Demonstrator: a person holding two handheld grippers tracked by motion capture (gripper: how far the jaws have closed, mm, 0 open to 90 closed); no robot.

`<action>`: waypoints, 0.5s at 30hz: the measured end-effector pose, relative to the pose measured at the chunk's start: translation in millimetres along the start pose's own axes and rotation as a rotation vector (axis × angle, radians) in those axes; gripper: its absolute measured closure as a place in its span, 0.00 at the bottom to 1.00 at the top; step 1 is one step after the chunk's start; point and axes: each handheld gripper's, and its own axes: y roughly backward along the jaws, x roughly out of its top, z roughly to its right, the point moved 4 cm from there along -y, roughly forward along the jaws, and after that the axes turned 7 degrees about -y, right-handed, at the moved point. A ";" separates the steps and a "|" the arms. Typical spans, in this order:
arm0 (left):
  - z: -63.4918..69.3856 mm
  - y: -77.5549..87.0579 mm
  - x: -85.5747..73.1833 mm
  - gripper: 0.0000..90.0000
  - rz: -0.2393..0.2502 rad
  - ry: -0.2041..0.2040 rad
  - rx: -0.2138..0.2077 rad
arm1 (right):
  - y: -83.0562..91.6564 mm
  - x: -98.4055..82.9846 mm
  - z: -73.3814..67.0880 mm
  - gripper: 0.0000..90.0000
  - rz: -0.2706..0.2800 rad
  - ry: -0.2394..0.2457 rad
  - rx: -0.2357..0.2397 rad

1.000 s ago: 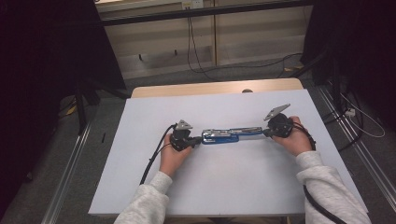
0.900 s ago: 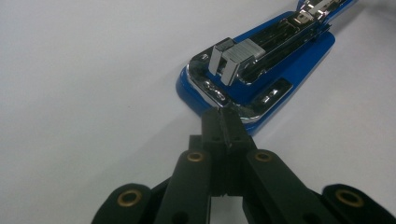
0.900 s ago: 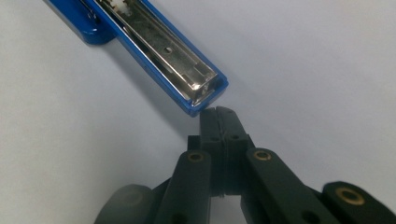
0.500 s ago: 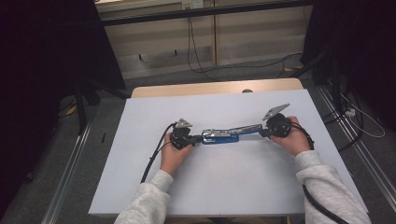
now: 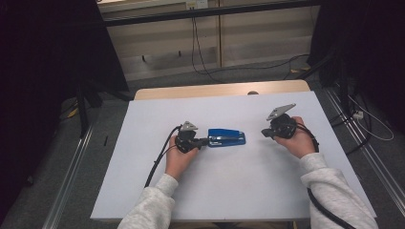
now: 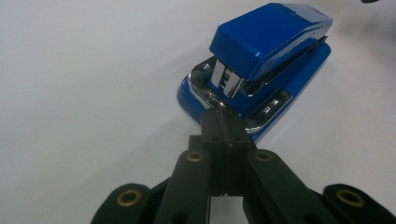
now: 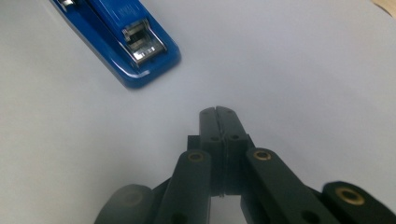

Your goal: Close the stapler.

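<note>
1. Blue stapler [image 5: 227, 137] lying flat near the middle of the white worktop [image 5: 143, 191], long axis running left to right in the high view.
2. Left hand-held gripper [image 5: 206, 141] held low at the stapler's left end, jaws pressed together, tips touching the chrome edge of the stapler's end in the left gripper view [image 6: 223, 122]; nothing clamped between them as far as can be seen.
3. Left hand [image 5: 179, 160] wrapped around the gripper body from below, forearm in a grey sleeve [image 5: 148, 212] coming in from the bottom edge, angled up and to the right.
4. Right hand-held gripper [image 5: 264, 133] well apart from the stapler's right end, jaws together and empty, pointing left toward the stapler; seen closed in the right gripper view [image 7: 217, 113], above bare worktop.
5. Right hand [image 5: 298, 140] gripping from the right side, wrist bent inward, grey-sleeved forearm rising from the lower right corner.
6. Black cable [image 5: 160, 160] trailing from the left gripper across the worktop toward the near edge.
</note>
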 end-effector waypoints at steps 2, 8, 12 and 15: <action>0.0 0.5 0.1 1.00 -0.001 -0.003 -0.005 | -0.2 5.6 -3.5 1.00 0.015 0.011 0.003; -0.6 1.6 -0.2 0.94 0.003 0.005 0.006 | -3.9 19.3 -13.0 1.00 0.044 0.021 0.022; -3.3 5.4 -1.4 0.82 0.007 0.019 0.025 | -2.7 18.3 -12.3 0.93 0.053 -0.012 0.019; -6.0 9.8 -1.6 0.71 0.010 0.026 0.031 | -1.3 14.9 -10.0 0.84 0.075 -0.066 0.033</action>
